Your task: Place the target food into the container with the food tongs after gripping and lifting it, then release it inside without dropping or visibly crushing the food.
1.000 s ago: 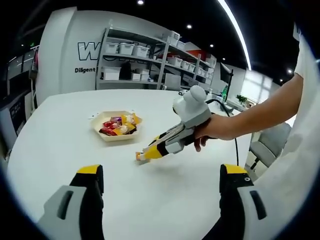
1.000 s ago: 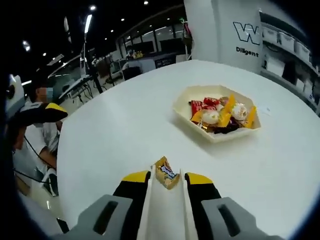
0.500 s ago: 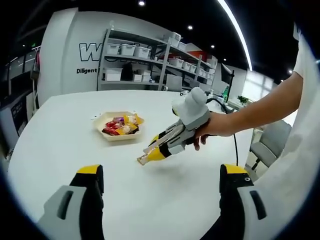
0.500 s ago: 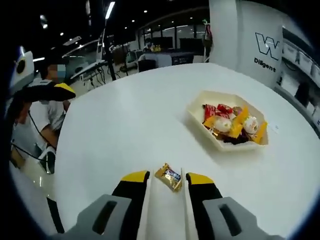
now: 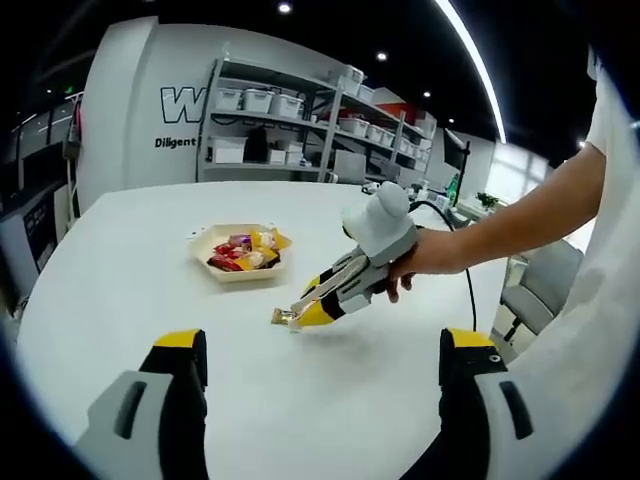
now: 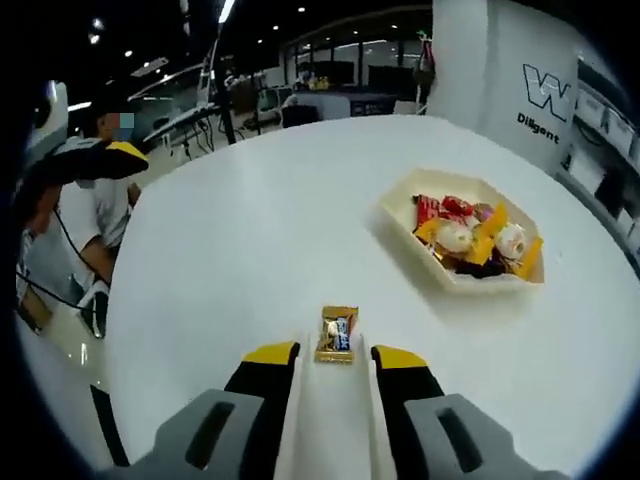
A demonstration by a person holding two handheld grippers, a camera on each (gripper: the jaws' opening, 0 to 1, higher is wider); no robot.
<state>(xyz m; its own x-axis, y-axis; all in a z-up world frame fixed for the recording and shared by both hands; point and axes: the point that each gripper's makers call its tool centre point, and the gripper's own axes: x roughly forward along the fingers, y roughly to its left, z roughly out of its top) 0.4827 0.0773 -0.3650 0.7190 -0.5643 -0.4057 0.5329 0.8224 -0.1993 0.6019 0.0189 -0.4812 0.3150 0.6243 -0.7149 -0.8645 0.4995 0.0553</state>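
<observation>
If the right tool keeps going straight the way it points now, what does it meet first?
Probably bare table. The right tool already holds the candy; the tray sits off to the right of its line.

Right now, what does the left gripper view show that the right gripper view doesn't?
Left gripper view alone: the right gripper from outside, held in a person's hand, and shelving behind. Right gripper view alone: the wrapped candy seen close between its fingers. Both share the white table and the candy tray.
</observation>
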